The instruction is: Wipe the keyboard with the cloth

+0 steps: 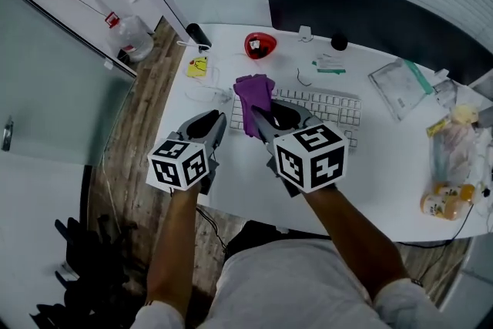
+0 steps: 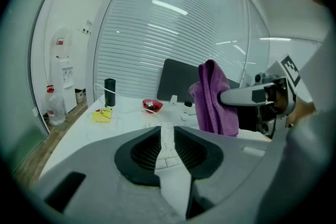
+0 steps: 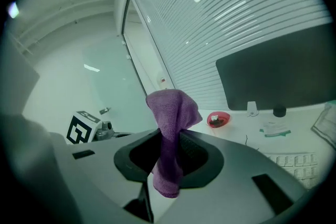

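— Cloth (image 1: pixel 254 98)?
— Pinched mid-fold in the right gripper (image 1: pixel 260 118), fingers pressed on it, held at the left end of the keyboard (image 1: pixel 327 108).
— Handling?
— Soft, light, floppy; likely to bunch. Best gripped at the gathered middle, tail hanging.
— Left gripper (image 1: pixel 218 122)?
— Fingers slightly parted, empty, alongside.

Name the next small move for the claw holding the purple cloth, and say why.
Probably lower the right claw until the hanging purple microfibre cloth lands on the white keyboard. The claw is shut on the cloth, which dangles above the keyboard's left end, apparently not yet touching the keys. The left claw is open and empty.
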Demonstrator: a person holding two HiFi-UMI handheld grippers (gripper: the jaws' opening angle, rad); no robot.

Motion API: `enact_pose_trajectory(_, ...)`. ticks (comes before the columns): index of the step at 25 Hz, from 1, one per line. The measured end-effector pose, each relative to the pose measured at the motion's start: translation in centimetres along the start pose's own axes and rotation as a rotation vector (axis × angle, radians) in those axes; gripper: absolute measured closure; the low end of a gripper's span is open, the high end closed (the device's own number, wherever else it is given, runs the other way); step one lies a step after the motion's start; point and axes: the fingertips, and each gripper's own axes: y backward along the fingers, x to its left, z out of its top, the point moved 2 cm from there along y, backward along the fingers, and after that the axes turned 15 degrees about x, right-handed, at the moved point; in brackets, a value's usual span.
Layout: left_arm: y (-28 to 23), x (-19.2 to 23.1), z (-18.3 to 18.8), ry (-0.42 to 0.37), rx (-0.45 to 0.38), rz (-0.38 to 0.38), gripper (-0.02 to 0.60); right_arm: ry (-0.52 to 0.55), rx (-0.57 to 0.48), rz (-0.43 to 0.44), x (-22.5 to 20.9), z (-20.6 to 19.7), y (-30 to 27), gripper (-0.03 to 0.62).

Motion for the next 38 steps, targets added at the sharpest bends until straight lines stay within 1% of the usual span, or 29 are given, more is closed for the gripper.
enact_pose_trajectory(1, -0.5, 0.3, 0.0, -0.003, 0.020, -0.017, 0.479, -0.003, 0.015, -0.018, 0.0, 0.0, -0.6, 0.510)
enact_pose_trajectory(2, -1.0, 0.7, -0.1, -0.006, 0.039, -0.031, 0.462, -0.005, 0.032, -0.036, -0.1, 0.1, -1.2, 0.510)
enact_pose_trajectory(8, -3.9, 3.1, -0.5, -0.010, 0.152, -0.102, 0.457, -0.049, 0.152, -0.138, -1.3, -0.1, -5.2, 0.510)
enact_pose_trajectory(13, -6.5, 4.8, -1.7, -0.003, 0.278, -0.158, 0.448, -0.092, 0.252, -0.172, -2.2, -0.7, -8.2, 0.510)
enact_pose_trajectory(16, -7.3, 5.5, -2.0, 0.009, 0.322, -0.192, 0.446, -0.120, 0.303, -0.187, -2.6, -1.1, -9.8, 0.510)
enact_pose_trajectory(21, -8.2, 5.3, -1.9, 0.026, 0.339, -0.279, 0.448, -0.123, 0.365, -0.206, -2.8, -1.4, -11.8, 0.510)
enact_pose_trajectory(23, -8.5, 5.2, -2.1, 0.032, 0.353, -0.302, 0.448, -0.126, 0.384, -0.219, -3.1, -1.6, -12.3, 0.510)
enact_pose_trajectory(28, -9.0, 5.3, -2.6, 0.054, 0.371, -0.336, 0.471, -0.132, 0.412, -0.237, -3.7, -2.1, -13.2, 0.510)
enact_pose_trajectory(33, -9.2, 5.3, -2.6, 0.071, 0.376, -0.376, 0.472, -0.136, 0.435, -0.251, -4.2, -2.5, -13.7, 0.510)
enact_pose_trajectory(38, -9.2, 5.5, -2.7, 0.093, 0.378, -0.397, 0.471, -0.125, 0.455, -0.255, -4.7, -2.5, -13.5, 0.510)
